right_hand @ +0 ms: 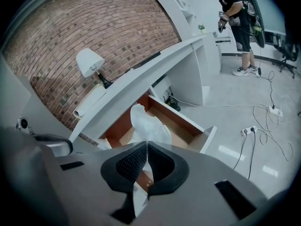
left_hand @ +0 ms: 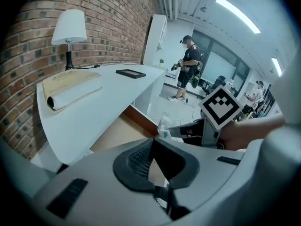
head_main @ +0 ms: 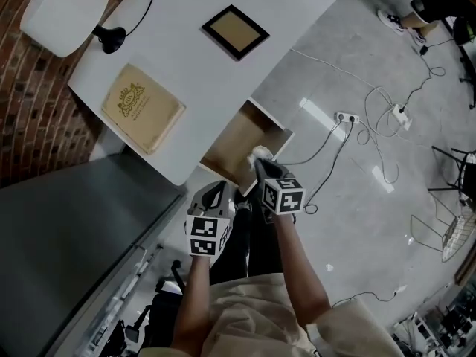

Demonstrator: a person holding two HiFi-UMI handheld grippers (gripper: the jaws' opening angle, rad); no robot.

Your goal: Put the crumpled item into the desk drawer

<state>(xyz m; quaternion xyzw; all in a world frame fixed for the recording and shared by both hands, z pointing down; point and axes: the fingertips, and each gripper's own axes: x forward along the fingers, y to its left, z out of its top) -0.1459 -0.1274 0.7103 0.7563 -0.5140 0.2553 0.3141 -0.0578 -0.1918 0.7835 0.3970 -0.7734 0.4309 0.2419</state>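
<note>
The crumpled item (right_hand: 146,124) is a pale, see-through wad. My right gripper (right_hand: 147,145) is shut on it and holds it over the open desk drawer (right_hand: 182,116), whose inside is brown wood. In the head view the right gripper (head_main: 262,168) hangs at the drawer's (head_main: 236,136) front edge, and the crumpled item (head_main: 259,153) shows at its tips. My left gripper (head_main: 216,198) is just left of it, below the drawer front, with its jaw tips together and nothing between them. The left gripper view shows the left gripper (left_hand: 153,144), the drawer (left_hand: 115,133) and the crumpled item (left_hand: 163,127).
On the white desk (head_main: 186,73) stand a lamp (head_main: 63,13), a tan book (head_main: 141,106) and a dark picture frame (head_main: 235,30). A grey cabinet (head_main: 67,229) lies to the left. A power strip and cables (head_main: 346,117) trail over the floor. A person (left_hand: 188,65) stands far off.
</note>
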